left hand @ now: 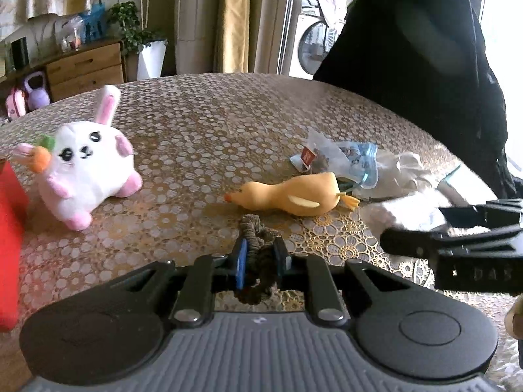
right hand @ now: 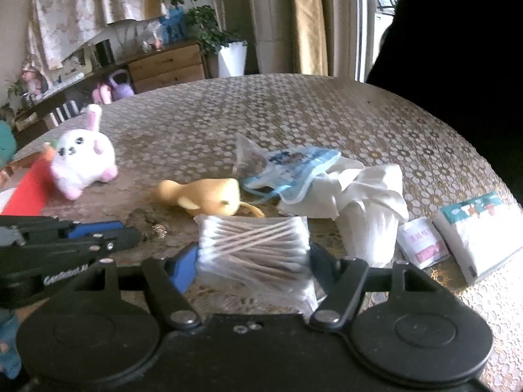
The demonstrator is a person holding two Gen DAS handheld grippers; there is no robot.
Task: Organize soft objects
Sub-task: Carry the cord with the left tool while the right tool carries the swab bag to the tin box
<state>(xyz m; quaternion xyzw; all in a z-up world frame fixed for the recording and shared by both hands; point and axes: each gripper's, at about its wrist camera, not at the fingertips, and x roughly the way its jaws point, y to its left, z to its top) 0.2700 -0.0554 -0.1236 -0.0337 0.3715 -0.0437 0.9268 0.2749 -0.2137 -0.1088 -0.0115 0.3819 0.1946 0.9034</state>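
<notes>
Left wrist view shows your left gripper (left hand: 260, 261) pinched tight on a brown hair tie (left hand: 256, 238), lifted just above the table (left hand: 202, 124). Your right gripper (right hand: 253, 258) clamps a clear pack of cotton swabs (right hand: 255, 245) between its blue pads. Ahead lie a yellow duck (left hand: 291, 197) on its side, a white rabbit (left hand: 86, 166) (carrot at its cheek), and a face mask (right hand: 294, 170) touching crumpled tissues (right hand: 369, 196).
</notes>
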